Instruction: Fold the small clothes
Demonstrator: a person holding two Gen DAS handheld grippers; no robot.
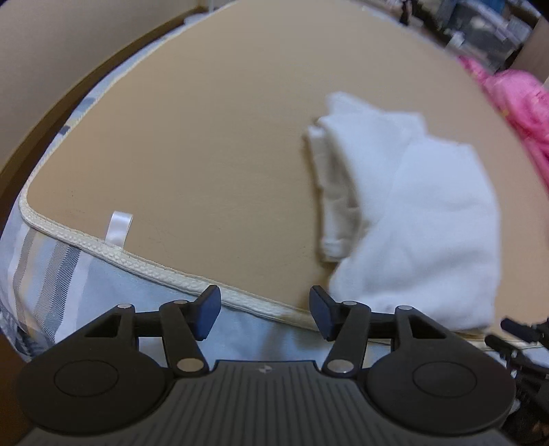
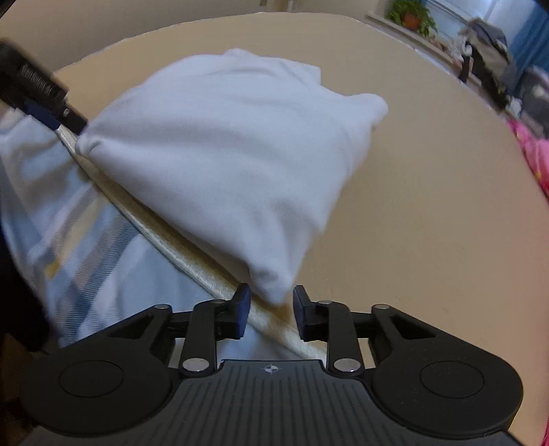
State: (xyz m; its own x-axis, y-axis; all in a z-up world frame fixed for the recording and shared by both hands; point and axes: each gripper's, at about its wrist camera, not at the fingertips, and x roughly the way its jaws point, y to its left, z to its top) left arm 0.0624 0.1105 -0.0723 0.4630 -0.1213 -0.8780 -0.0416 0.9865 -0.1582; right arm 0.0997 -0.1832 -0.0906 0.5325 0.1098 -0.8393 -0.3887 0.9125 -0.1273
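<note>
A white folded garment (image 1: 411,212) lies on a tan mat (image 1: 206,137), its near edge along the mat's cream piping. My left gripper (image 1: 266,295) stands open over the piping, with nothing between its fingers; the garment lies just right of its right finger. In the right wrist view the garment (image 2: 223,154) fills the middle, and its near corner hangs between the fingers of my right gripper (image 2: 271,295). Those jaws stand apart with a gap on each side of the cloth. One finger (image 2: 68,116) of the left gripper shows at the garment's far left corner.
Striped blue and white bedding (image 1: 68,274) lies under the mat on the near side. A white ribbon loop (image 1: 118,228) sticks out of the piping at left. Pink cloth (image 1: 521,103) lies at the mat's right edge. Clutter and a potted plant (image 2: 410,15) stand far behind.
</note>
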